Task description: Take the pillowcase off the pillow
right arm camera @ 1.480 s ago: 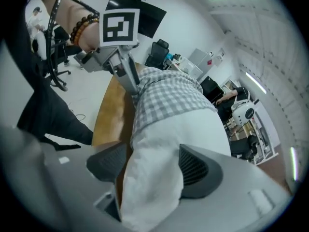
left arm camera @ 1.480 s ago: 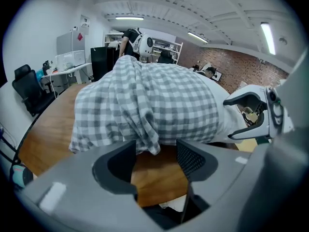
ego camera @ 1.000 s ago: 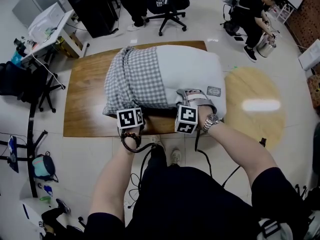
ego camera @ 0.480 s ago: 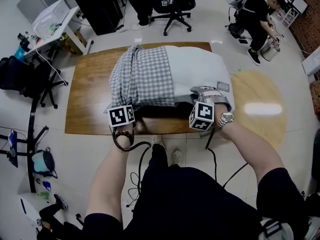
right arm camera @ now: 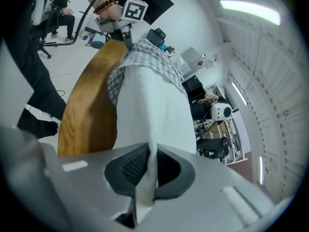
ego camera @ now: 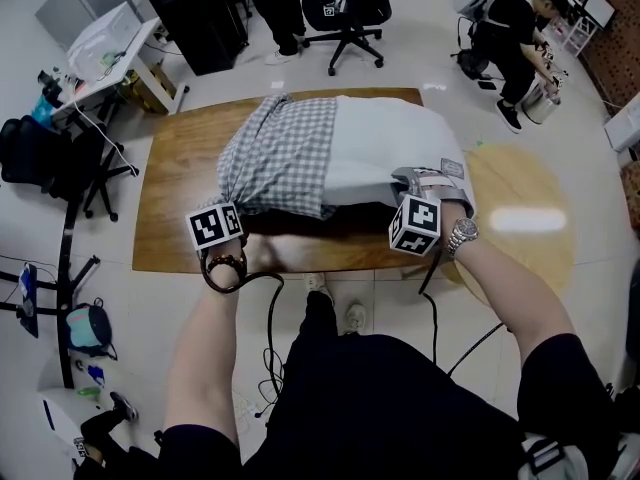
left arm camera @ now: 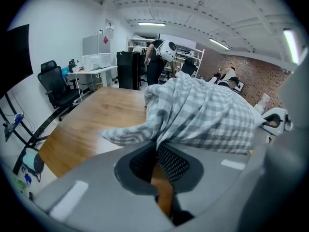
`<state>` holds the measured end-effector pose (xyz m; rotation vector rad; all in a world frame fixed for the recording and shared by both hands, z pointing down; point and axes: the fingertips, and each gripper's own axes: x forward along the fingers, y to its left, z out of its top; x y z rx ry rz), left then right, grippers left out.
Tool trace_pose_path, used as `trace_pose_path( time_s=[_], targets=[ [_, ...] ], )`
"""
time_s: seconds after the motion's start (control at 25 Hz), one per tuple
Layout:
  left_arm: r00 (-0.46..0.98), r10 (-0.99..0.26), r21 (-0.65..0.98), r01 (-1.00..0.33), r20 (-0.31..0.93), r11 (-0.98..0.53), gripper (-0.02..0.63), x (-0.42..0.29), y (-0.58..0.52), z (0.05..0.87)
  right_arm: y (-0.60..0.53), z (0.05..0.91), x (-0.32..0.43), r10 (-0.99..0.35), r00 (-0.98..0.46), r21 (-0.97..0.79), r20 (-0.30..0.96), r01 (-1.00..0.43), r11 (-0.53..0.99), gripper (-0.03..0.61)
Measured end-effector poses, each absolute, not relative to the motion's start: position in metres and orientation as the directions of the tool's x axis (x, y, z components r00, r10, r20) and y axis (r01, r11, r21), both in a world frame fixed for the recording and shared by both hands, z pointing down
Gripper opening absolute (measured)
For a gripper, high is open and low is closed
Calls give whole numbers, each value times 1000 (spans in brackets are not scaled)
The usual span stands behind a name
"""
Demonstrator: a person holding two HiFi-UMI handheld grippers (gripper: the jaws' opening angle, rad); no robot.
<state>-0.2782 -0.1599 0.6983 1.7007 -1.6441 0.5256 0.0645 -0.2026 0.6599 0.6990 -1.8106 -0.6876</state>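
Checked grey fabric of the pillowcase (left arm camera: 203, 115) sits pinched in the clenched left tongs (left arm camera: 157, 146), while the right tongs (right arm camera: 150, 157) clamp the white edge of the pillow (right arm camera: 154, 110). Both lie on the wooden tabletop (ego camera: 175, 198), the case covering only the pillow's left half. Stripping seems about midway; next, the 2 grips likely need pulling apart, the left drawing the case clear.

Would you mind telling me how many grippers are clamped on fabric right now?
2. The left gripper is shut on the near corner of the checked pillowcase. The right gripper is shut on the near edge of the white pillow. Neither is hidden.
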Motion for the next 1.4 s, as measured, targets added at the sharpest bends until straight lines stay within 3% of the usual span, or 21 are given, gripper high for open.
trace_pose_path(
  time_s=[0.36, 0.56, 0.64, 1.0, 1.4],
  targets=[
    [71, -679, 175, -981, 730, 86, 9, -301, -154, 701, -194, 661, 63, -688, -334, 672, 644, -182, 718, 31],
    [24, -708, 114, -990, 706, 80, 48, -305, -152, 692, -180, 649, 50, -628, -427, 598, 651, -220, 770, 165],
    [-6, -727, 88, -992, 686, 92, 69, -307, -152, 684, -174, 641, 49, -612, -462, 571, 642, -243, 784, 183],
    [-103, -784, 13, -990, 612, 140, 84, -320, -143, 651, -143, 611, 32, -592, -566, 553, 574, -266, 790, 184],
    [-41, -814, 8, -998, 580, 56, 86, -288, -144, 626, -137, 590, 28, -608, -571, 544, 551, -307, 781, 184]
  ],
)
